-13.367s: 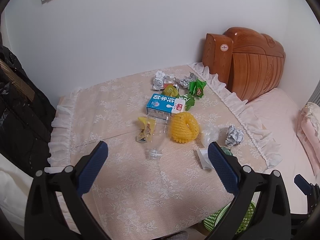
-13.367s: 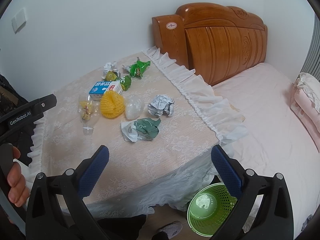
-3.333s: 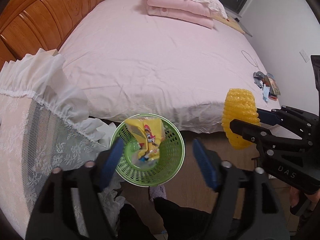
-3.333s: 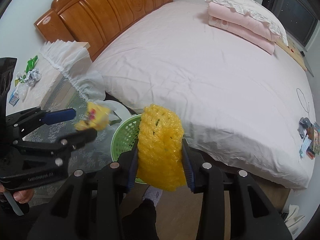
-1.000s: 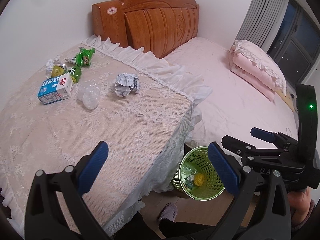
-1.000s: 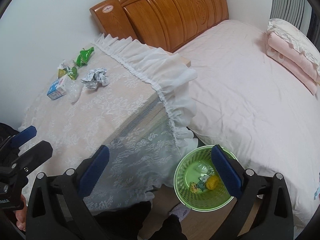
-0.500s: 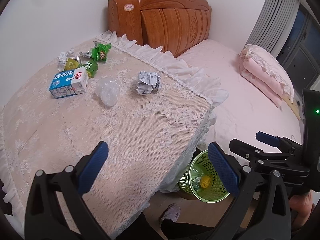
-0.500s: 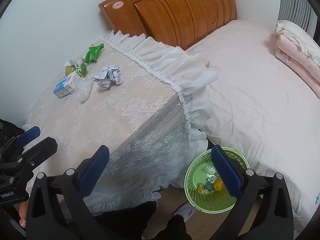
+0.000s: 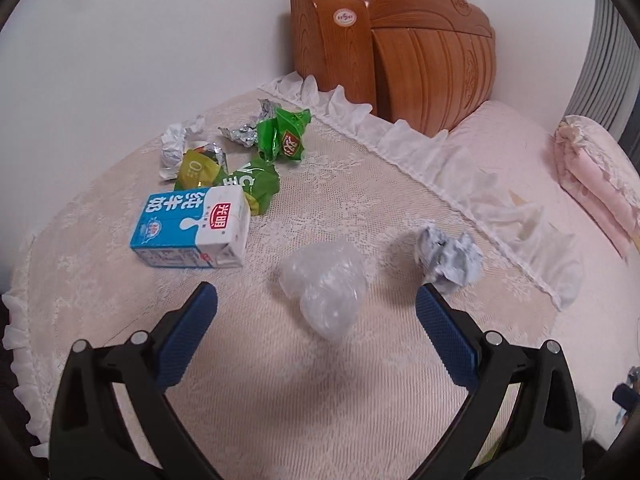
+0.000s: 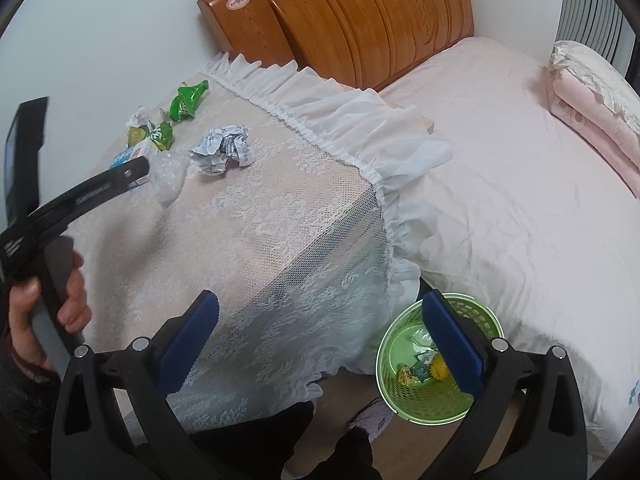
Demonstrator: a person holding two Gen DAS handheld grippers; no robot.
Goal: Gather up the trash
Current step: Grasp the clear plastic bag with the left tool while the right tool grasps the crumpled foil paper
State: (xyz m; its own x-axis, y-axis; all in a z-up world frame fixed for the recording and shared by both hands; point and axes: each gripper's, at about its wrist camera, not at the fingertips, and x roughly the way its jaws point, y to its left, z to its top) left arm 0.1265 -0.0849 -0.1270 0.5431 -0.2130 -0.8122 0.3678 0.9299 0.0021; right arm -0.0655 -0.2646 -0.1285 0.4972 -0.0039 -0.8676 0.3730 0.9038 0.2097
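2 claws were in play, and neither had hold of anything; the left claw (image 9: pixel 316 300) stood spread wide with nothing between its blue pads, and the right claw (image 10: pixel 320 312) stood equally wide and bare, hanging off the table's near corner. Just ahead of the left claw, almost centred between its tips, lay the crumpled clear plastic bag (image 9: pixel 326 280) on the lace-covered table (image 9: pixel 360 400); ahead and to that claw's right sat the balled grey-white printed paper (image 9: pixel 448 258); ahead and to its left lay the blue-and-white milk carton (image 9: pixel 190 226), with the green snack wrappers (image 9: pixel 282 136) and silver foil scraps (image 9: pixel 240 134) farther beyond. Below the right claw, beside its right finger, stood the round green plastic basket (image 10: pixel 400 384), holding some trash already. By my reading the step in hand was the reach for the next piece, likely the bag; the next move called for lowering the left claw around it and closing gently, since thin film could slip or only partly catch.
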